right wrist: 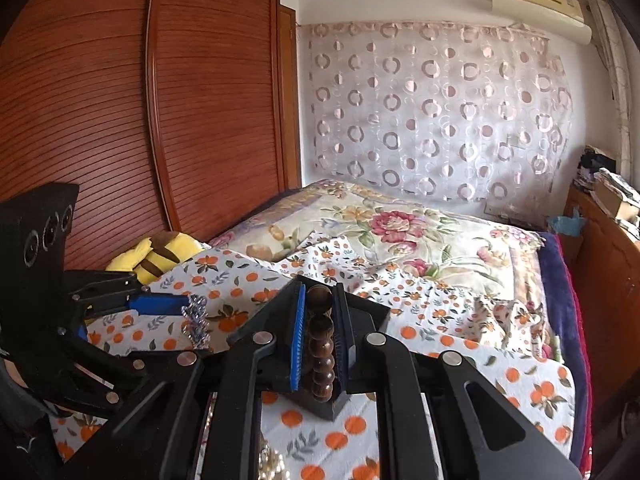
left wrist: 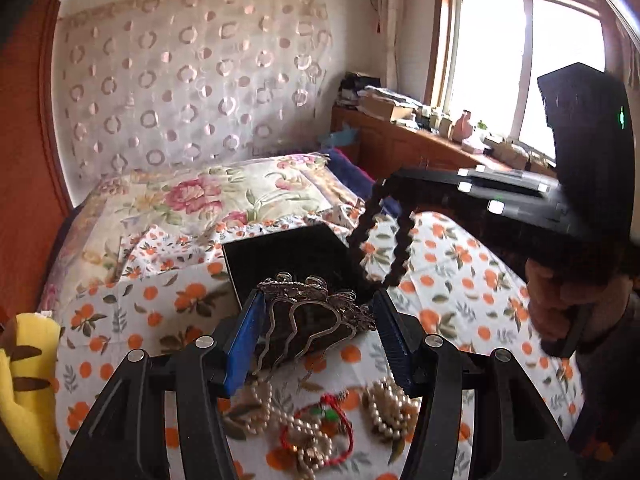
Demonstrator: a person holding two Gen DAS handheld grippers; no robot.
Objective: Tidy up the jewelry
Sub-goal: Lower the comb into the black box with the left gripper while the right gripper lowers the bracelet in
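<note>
My left gripper (left wrist: 318, 300) is shut on an ornate metal hair comb (left wrist: 316, 314), held by its ends between the blue pads above the orange-print sheet. Just behind it lies an open black jewelry box (left wrist: 288, 256). Below on the sheet are pearl strands (left wrist: 386, 408) and a red string bracelet (left wrist: 320, 428). My right gripper (right wrist: 320, 286) is shut on a brown wooden bead bracelet (right wrist: 322, 344) over the black box (right wrist: 374, 314). In the left wrist view that bracelet (left wrist: 380, 240) hangs from the right gripper (left wrist: 400, 178). The comb (right wrist: 196, 322) shows at far left.
A yellow plush toy (left wrist: 24, 380) lies at the bed's left edge. A floral quilt (right wrist: 400, 224) covers the far half of the bed. A wooden wardrobe (right wrist: 120, 120) stands left; a cluttered wooden cabinet (left wrist: 400, 144) runs under the window. A hand (left wrist: 560, 304) grips the right tool's handle.
</note>
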